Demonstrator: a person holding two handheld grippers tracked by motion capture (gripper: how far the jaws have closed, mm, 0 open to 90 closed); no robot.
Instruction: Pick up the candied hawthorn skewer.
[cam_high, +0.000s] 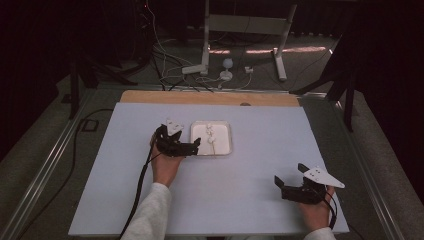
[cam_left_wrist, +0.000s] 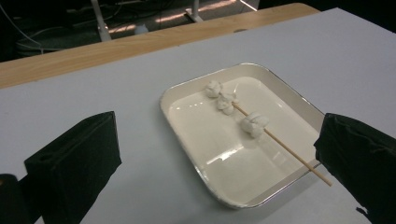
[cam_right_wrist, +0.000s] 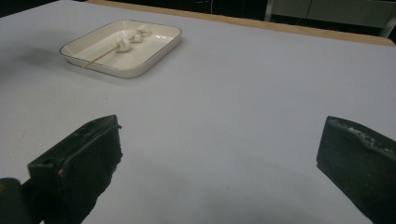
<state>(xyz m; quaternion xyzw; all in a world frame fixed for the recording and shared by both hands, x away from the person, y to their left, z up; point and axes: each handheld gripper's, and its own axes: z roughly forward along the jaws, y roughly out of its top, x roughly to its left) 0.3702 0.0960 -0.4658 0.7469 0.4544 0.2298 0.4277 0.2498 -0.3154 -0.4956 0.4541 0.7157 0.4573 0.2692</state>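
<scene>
White and soft, the three marshmallow lumps (cam_left_wrist: 254, 123) sit threaded on a thin wooden skewer (cam_left_wrist: 285, 147) that lies in the cream tray (cam_left_wrist: 187, 135), and that is your weak point.

Your left gripper (cam_high: 180, 146) hovers just beside the tray's left edge with its jaws wide apart and nothing between them. In the left gripper view the skewer's bare end pokes out over the tray's near rim, close to one jaw. Knock that end as you come in and the stick will likely pivot on the rim, rolling or flipping out. Pinch a lump instead of the wood and I'd expect it to squash or slide along the stick.

From above, the skewer's long axis runs near to far across the table, loaded tip toward the far rim, bare end toward you.

Well apart, at the table's near right, your right gripper (cam_high: 295, 189) rests with jaws spread, also empty; it threatens nothing there.
</scene>
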